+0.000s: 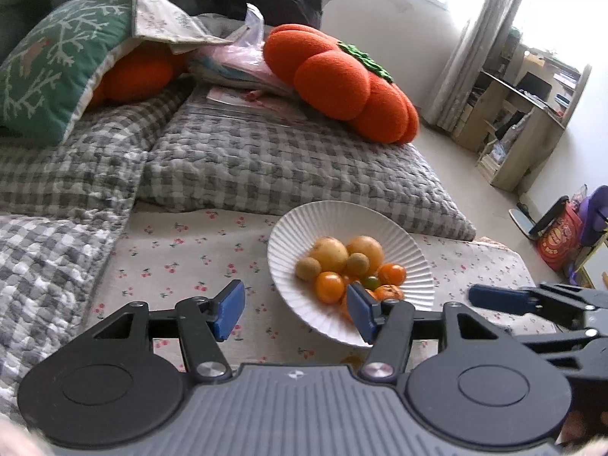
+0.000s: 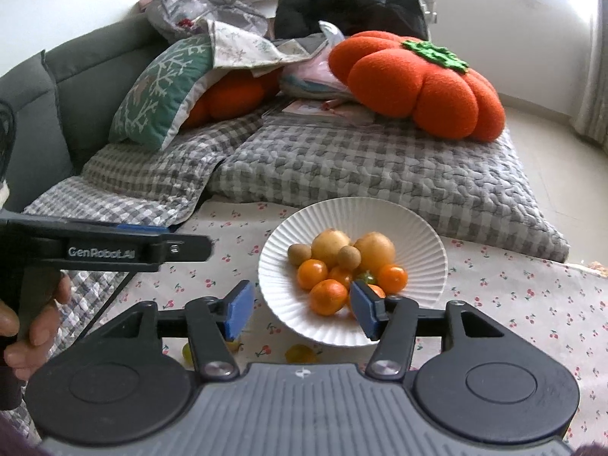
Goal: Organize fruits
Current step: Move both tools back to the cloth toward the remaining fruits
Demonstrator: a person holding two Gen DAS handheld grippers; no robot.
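2 orange pumpkin cushions (image 2: 418, 76) at 12 o'clock on the grey check quilt (image 2: 361, 167), 1 half-hidden under a green pillow (image 2: 167, 91). 1 white ribbed plate (image 2: 418, 235) on the cherry-print cloth (image 2: 532, 296) at centre holds 2 yellow fruits (image 2: 374, 249), 2 brown ones (image 2: 349, 257), approx. 5 oranges (image 2: 311, 273) and 1 green one. Both claws spread, nothing btwn pads: right gripper (image 2: 302, 309) at 6 o'clock, left gripper (image 1: 294, 309) likewise; 2 yellowish fruits (image 2: 300, 353) lie off-plate on the cloth.

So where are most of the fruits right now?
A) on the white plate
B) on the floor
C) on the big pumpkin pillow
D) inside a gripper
A: the oranges and the other round fruits are heaped on the white ribbed plate, and both grippers are open with nothing between their pads.
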